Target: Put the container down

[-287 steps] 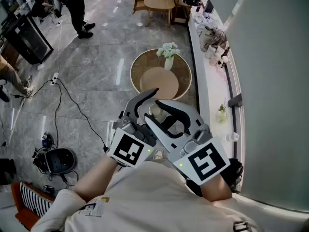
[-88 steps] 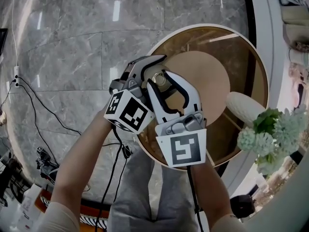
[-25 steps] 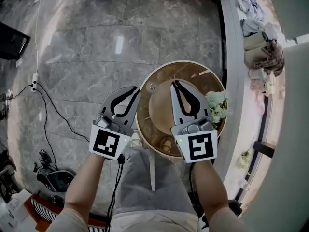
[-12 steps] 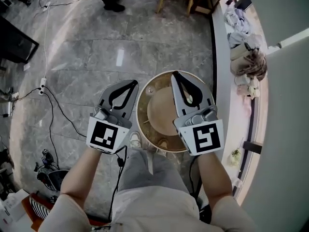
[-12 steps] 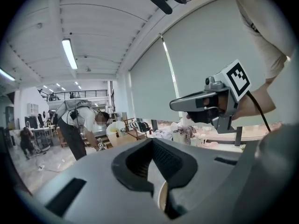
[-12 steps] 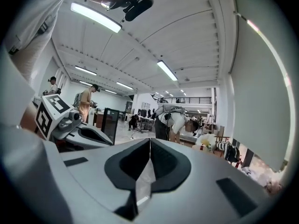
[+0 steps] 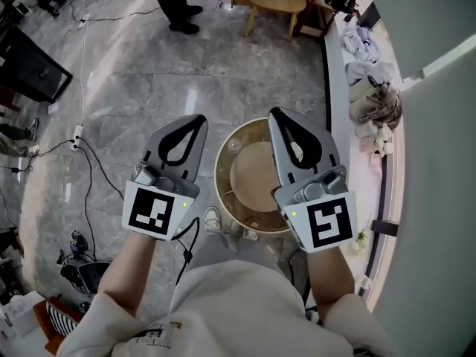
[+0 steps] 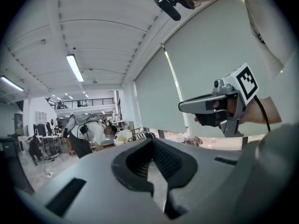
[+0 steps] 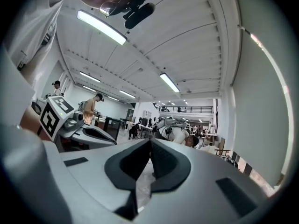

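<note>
The container (image 7: 236,145) sits on the round tabletop (image 7: 221,183), on the clear outer ring at its far left and close to the rim. It is too small from here to tell the material. I'd guess glass or metal: light, hard and a bit slick. If so, the place to take it is across its sides, low down and gently. By the look of things the putting down is done.

Both grippers hang high above the tabletop and well apart. The left gripper (image 7: 198,120) is over the floor just left of the rim, and the right gripper (image 7: 275,114) is over the tabletop's right half. Each has its jaws pressed together on nothing.

There is plenty of open floor to the left, though cables (image 7: 89,162) trail across it. On the right a ledge (image 7: 349,73) runs close by, so there is less room that side. A knock outward could send the container off the rim.
</note>
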### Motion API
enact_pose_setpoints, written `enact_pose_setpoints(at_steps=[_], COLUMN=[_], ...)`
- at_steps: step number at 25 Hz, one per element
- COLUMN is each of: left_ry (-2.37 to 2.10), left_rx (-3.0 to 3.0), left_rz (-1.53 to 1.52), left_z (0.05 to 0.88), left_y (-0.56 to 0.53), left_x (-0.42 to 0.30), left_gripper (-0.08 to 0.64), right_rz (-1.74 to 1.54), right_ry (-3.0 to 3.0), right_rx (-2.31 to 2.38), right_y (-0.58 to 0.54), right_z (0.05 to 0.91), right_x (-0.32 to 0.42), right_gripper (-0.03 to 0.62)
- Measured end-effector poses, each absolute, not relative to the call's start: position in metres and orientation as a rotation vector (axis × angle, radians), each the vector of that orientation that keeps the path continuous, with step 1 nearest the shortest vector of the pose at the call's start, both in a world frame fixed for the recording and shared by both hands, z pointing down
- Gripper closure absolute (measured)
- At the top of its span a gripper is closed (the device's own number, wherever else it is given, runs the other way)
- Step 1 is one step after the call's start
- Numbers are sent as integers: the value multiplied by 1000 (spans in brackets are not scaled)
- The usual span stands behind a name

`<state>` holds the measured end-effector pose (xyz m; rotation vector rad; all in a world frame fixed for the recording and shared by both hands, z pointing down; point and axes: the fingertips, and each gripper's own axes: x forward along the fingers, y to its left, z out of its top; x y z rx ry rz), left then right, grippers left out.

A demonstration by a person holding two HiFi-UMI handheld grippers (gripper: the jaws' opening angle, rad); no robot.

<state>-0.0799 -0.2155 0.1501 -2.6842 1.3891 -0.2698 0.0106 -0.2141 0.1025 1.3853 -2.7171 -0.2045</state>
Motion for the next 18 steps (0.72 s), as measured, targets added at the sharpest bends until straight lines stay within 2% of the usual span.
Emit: enact_pose_setpoints(at_steps=[12,18], left_ry=[1426,1422], left_rx=[-2591,-2492], left_rz=[-143,-196], left_z=[60,52], left_y=[-154,-142], left_x=[-94,-91], left_gripper=[552,552], right_rz=[-339,-362], right_ry=[-2742,-2739], right_rx=[1367,1355], right_y=[-151,-126], right_z=[32,21], right_x=[26,36], right_gripper=[586,586])
